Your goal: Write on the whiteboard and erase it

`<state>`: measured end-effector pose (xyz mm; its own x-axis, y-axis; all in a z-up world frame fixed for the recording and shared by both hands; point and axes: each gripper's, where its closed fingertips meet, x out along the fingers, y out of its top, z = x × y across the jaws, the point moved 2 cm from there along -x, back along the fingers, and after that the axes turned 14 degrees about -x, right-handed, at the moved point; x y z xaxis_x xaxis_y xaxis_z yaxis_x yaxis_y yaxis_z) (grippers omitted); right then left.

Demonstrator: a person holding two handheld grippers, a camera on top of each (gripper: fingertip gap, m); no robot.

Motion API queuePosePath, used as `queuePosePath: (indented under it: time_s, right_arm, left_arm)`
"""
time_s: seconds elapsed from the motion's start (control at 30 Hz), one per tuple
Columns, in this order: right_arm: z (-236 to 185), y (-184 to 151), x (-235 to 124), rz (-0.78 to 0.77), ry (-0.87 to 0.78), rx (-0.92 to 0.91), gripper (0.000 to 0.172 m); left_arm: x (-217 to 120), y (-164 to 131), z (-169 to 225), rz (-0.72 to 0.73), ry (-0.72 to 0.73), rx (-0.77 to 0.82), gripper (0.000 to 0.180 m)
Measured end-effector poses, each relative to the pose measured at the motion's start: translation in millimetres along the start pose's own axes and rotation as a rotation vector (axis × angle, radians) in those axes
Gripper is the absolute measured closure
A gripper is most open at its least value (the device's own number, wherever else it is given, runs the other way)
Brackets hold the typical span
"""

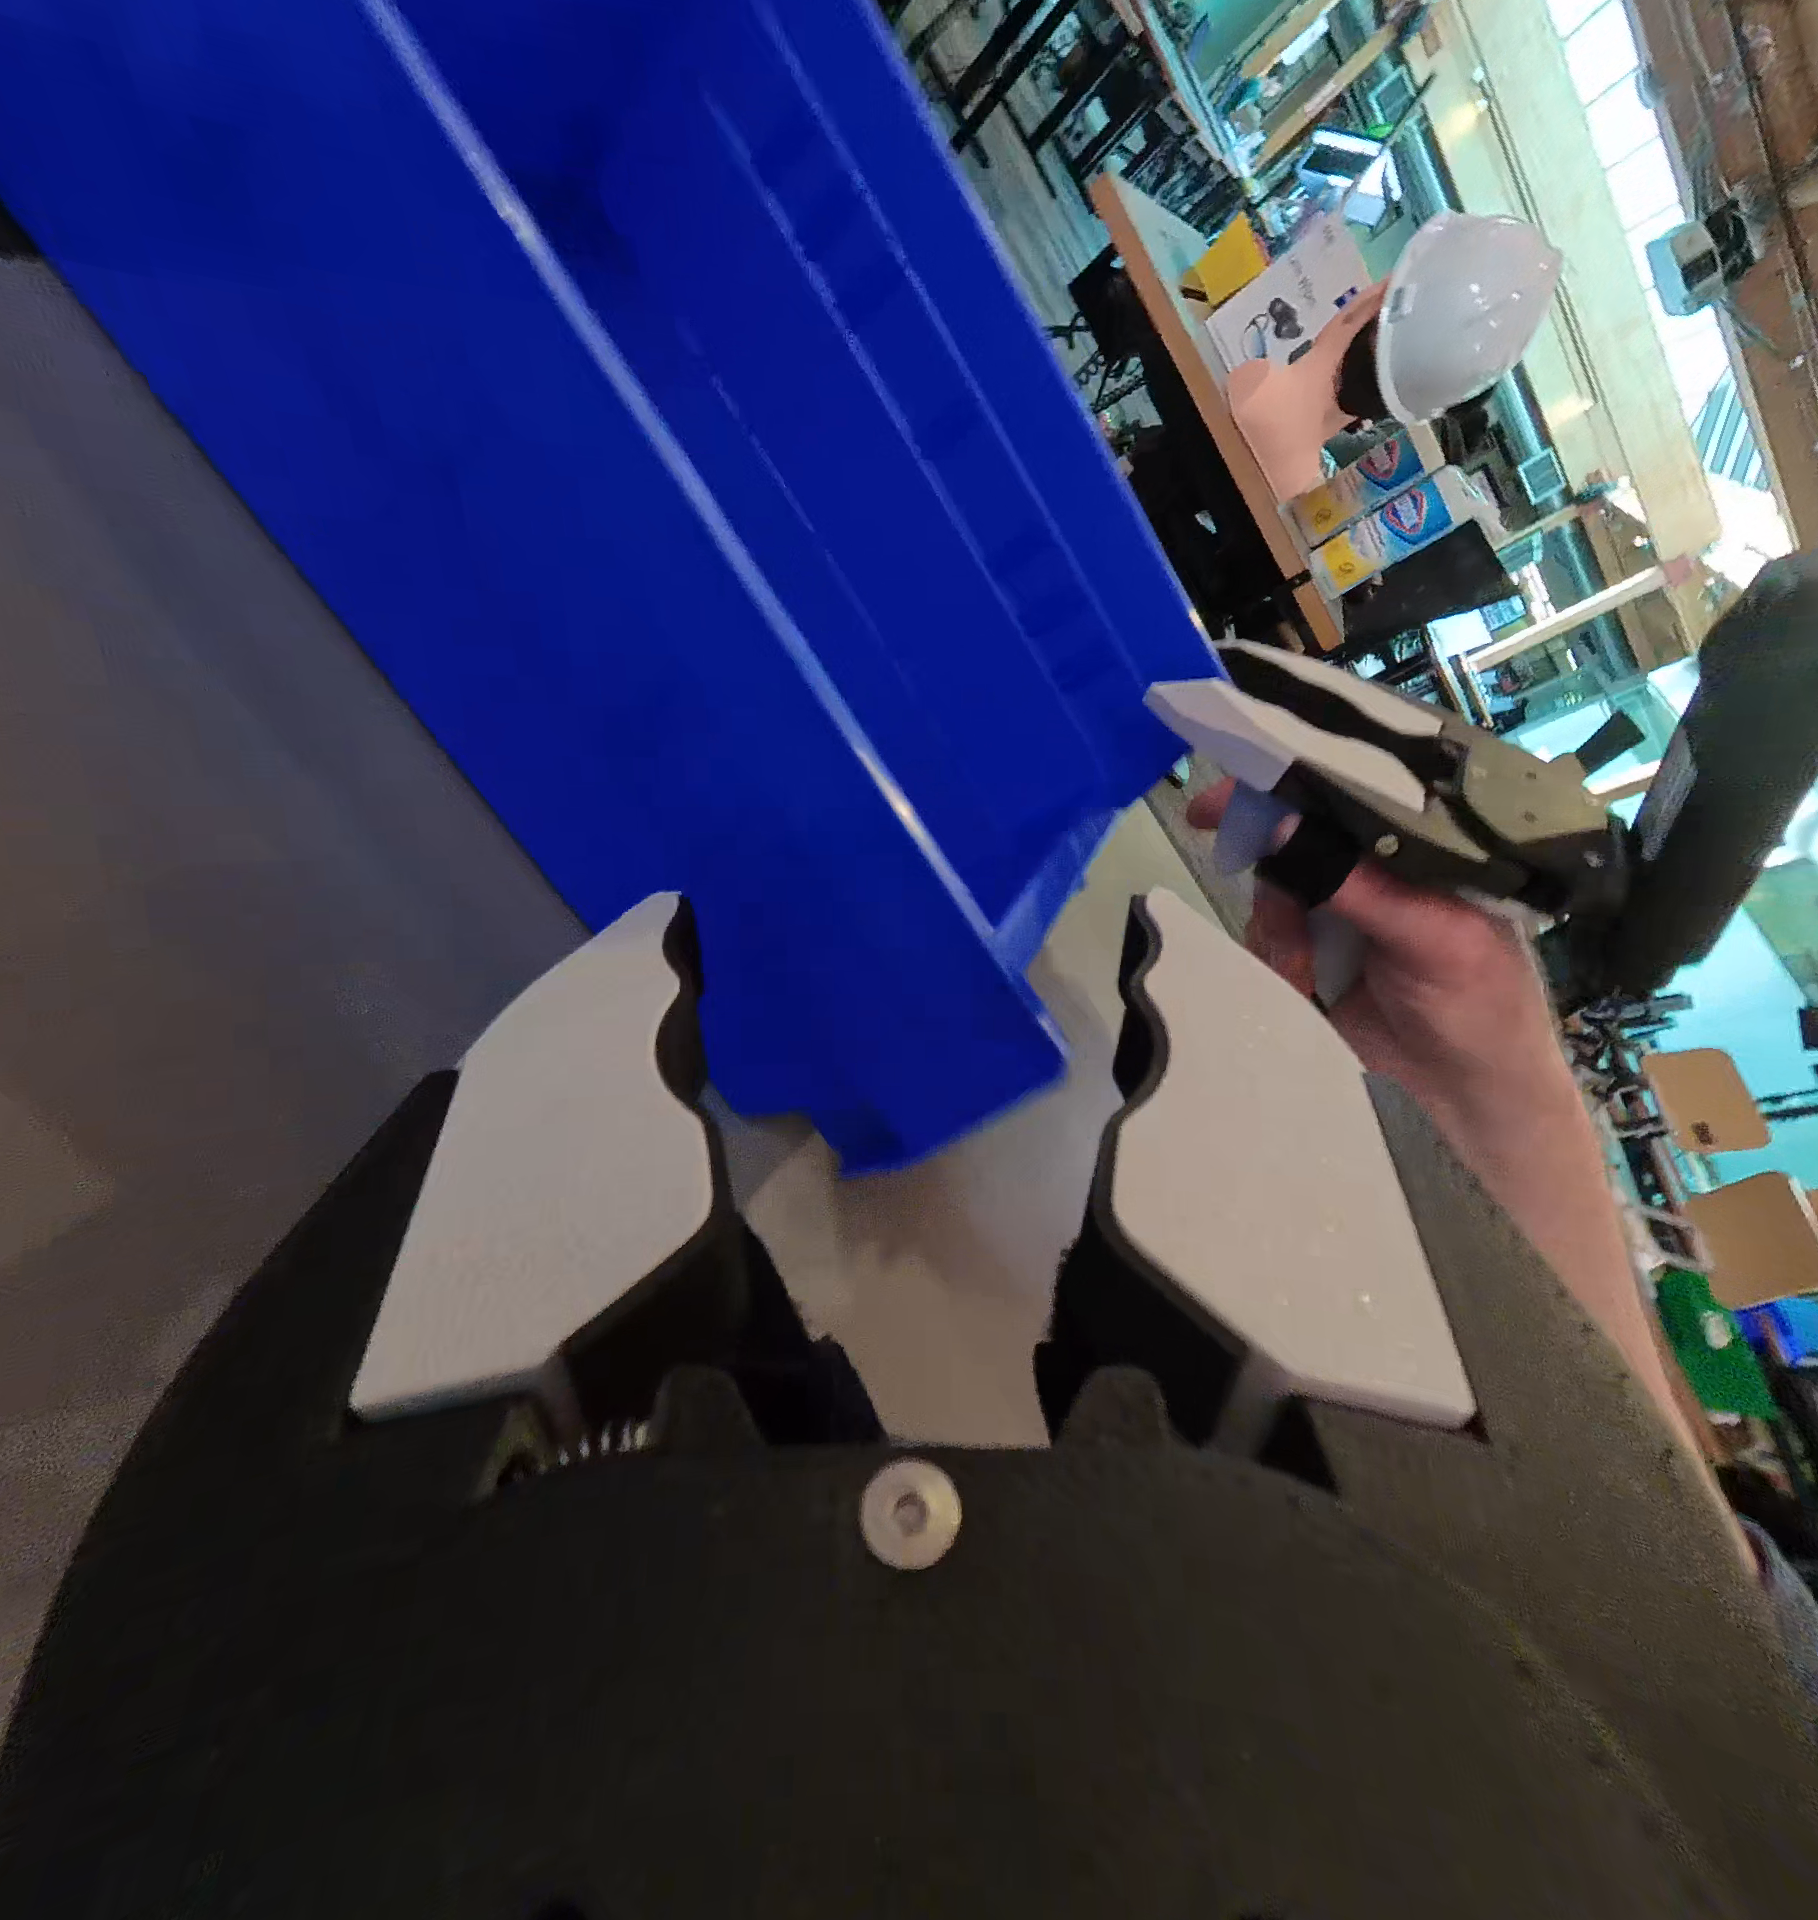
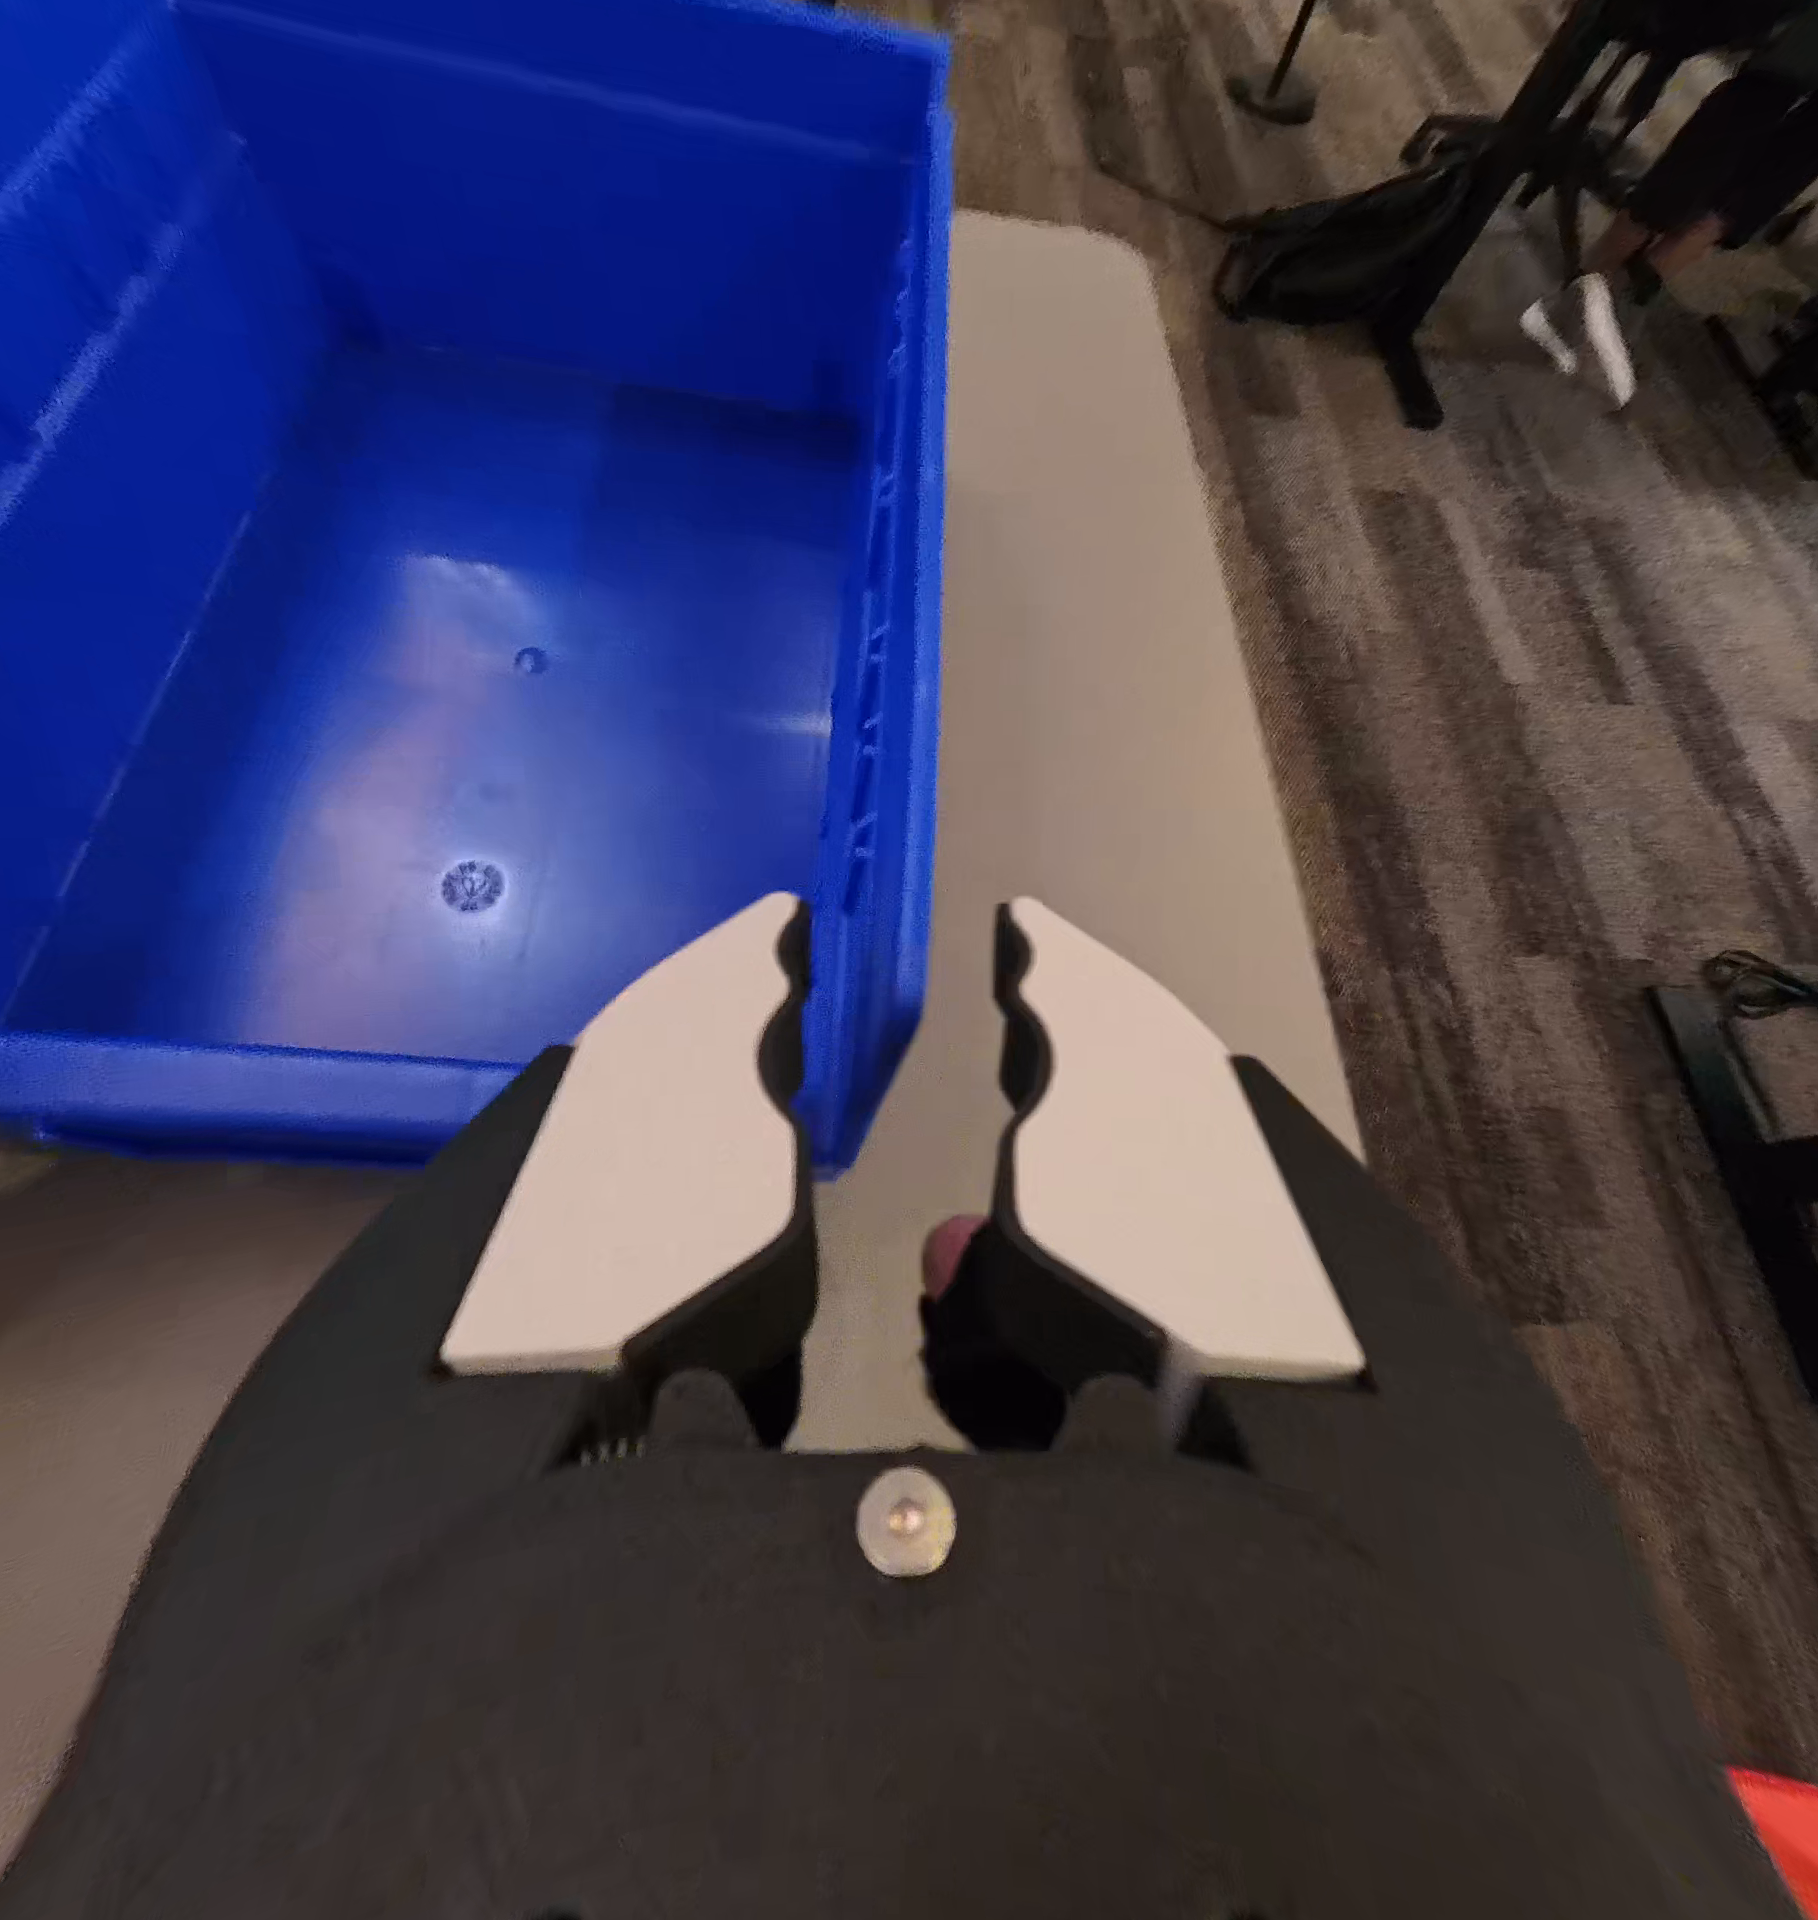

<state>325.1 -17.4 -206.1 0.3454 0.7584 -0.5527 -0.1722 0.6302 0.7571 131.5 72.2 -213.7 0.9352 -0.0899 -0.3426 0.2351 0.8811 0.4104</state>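
Your left tongs (image 1: pixel 910 914) stood wide open, both pale fingers spread, and the corner of the blue bin (image 1: pixel 614 499) sat between them; there was a clear gap on the right-hand side, pad to plastic, so nothing was clamped there; the left-hand finger (image 1: pixel 572 1122) lay right alongside the bin's wall, though whether it touched I could not tell. Your right tongs (image 2: pixel 900 914) were parted too, a narrower spread, straddling the rim of the blue bin (image 2: pixel 889 727) near its corner; the left pad ran close along the inner side of the rim, the right pad stood off it with pale table (image 2: pixel 1071 623) showing in the gap; no squeeze there, no grip. From the left wrist view you could see those right tongs (image 1: pixel 1211 717) farther off at the bin's far corner, your hand (image 1: pixel 1404 997) wrapped round the handle. The bin itself rested on the table, its floor bare and glossy in the right wrist view; beyond the table's edge lay streaked grey carpet (image 2: pixel 1559 727). As for the whiteboard, neither view showed it; behind your hand stood a white hard hat (image 1: pixel 1456 312) on a cluttered shelf.
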Motion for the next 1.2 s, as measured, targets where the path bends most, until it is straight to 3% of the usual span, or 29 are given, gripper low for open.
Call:
queuePosePath:
  time_s: [0.07,0.17,0.3,0.37,0.57,0.67,0.73,0.83,0.9,0.97,1.03,1.2]
  right_arm:
    - [3,11,-23,0.061,-0.017,0.021,0.117]
    - [-23,40,-69,0.157,-0.056,-0.119,0.117]
    - [-97,75,-109,0.274,0.023,-0.290,0.120]
    - [-124,83,-116,0.337,0.051,-0.329,0.124]
    - [-164,68,-100,0.390,0.056,-0.346,0.131]
    - [-168,56,-90,0.384,0.037,-0.338,0.132]
    - [-169,53,-88,0.389,0.006,-0.348,0.132]
    - [-168,47,-82,0.364,-0.002,-0.353,0.133]
    - [-167,43,-78,0.349,-0.011,-0.354,0.133]
    - [-165,39,-75,0.342,-0.015,-0.350,0.134]
    - [-161,33,-71,0.322,-0.027,-0.354,0.135]
    - [-157,20,-61,0.296,-0.021,-0.338,0.136]
  left_arm:
    - [-24,-15,14,-0.009,-0.023,0.054,0.100]
    - [-80,-59,45,-0.075,-0.055,0.190,0.099]
    - [-211,-86,57,0.067,-0.003,0.333,0.105]
    - [-291,-83,34,0.201,0.120,0.352,0.109]
    - [-566,-69,-102,0.629,0.829,0.304,0.106]
    - [-654,-78,-159,0.719,1.031,0.193,0.102]
    - [-674,-82,-192,0.727,1.053,0.105,0.102]
    - [-679,-79,-229,0.712,1.040,0.005,0.109]
    - [-676,-74,-248,0.686,1.029,-0.020,0.124]
    - [-663,-69,-259,0.642,0.953,-0.055,0.140]
    - [-662,-63,-267,0.632,0.972,-0.051,0.163]
    - [-670,-44,-282,0.596,1.010,-0.008,0.174]
